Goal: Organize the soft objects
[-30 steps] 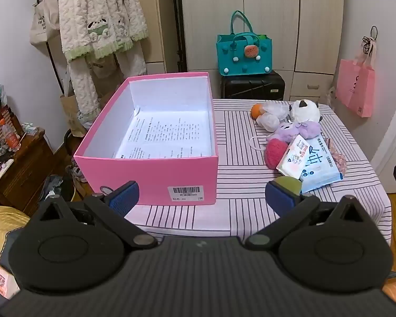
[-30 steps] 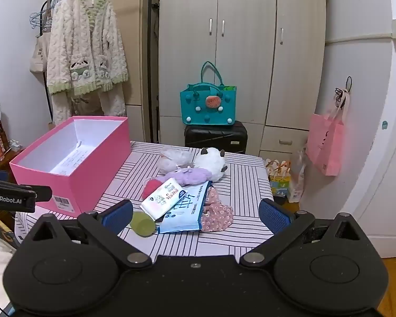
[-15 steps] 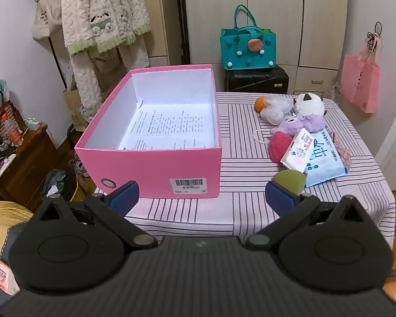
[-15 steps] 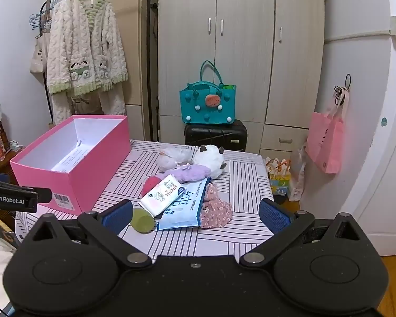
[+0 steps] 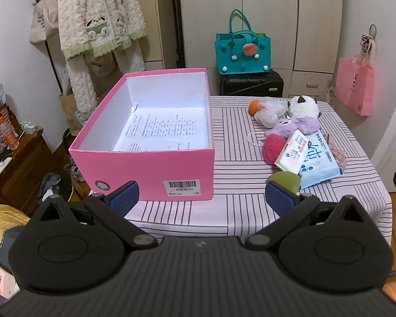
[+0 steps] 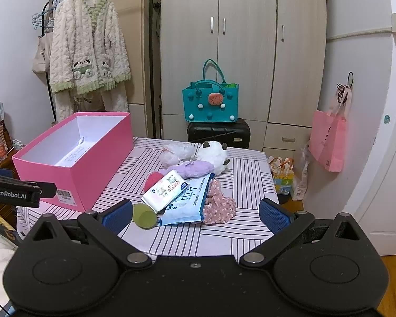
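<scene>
While both tools hover short of table's near edge, nothing gripped: left gripper jaws wide, empty; right gripper same.

Judgement: take top item first, small white tissue pack, pinch across its short width, lift clear before swinging to open pink cardboard box at table's left edge.

Soft pile toward right edge: plush toys, floral cloth, wipes pack, overlapping.

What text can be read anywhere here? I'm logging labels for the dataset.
"GenRobot.AI": on the left gripper, seen from the right wrist.
Barcode label on the pink box: digits too small.
Printed sheet inside the box: too small.
Tissue packs: print unreadable.
</scene>
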Available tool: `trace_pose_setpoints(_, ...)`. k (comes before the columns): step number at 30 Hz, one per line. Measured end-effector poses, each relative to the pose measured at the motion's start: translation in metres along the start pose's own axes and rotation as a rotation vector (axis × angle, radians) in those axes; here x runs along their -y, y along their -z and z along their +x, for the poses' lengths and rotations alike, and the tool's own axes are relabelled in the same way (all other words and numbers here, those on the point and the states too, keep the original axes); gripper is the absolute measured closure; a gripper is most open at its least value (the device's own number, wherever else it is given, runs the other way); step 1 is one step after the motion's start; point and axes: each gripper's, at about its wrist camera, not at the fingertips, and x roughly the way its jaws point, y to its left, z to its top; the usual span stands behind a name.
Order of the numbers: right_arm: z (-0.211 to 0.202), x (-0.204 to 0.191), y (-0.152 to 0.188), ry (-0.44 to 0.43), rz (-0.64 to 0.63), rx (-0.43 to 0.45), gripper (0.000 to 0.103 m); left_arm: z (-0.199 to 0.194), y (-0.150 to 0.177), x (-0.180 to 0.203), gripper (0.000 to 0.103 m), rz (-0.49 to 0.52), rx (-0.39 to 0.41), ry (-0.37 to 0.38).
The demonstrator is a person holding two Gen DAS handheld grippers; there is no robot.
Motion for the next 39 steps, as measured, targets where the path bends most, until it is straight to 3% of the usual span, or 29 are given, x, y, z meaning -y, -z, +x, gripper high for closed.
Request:
trace_pose_setpoints(5,-0.001,0.001,0.002,0.003,0.004,0.004,0.000,-0.004,0.005,0.001,0.001,-0.002,0.033,0.017)
trace_pose_setpoints(16,0.005,0.006,0.007,0.066,0.020,0.039,0.000,-0.002,0.015,0.002,0.000,0.014,0.086,-0.045)
trace_pose_setpoints(26,0.007,0.005,0.016,0.072,0.002,0.061,0.000,0.005,0.027,0.005,0.000,0.042,0.096,-0.038)
trace_pose_setpoints(33,0.009,0.006,0.021,0.090,-0.002,0.062,0.000,0.007,0.032,-0.003,0.000,0.000,0.108,-0.001)
trace_pose_setpoints(39,0.005,0.003,0.028,0.076,-0.024,0.100,0.000,0.007,0.036,-0.001,0.000,0.011,0.148,-0.024)
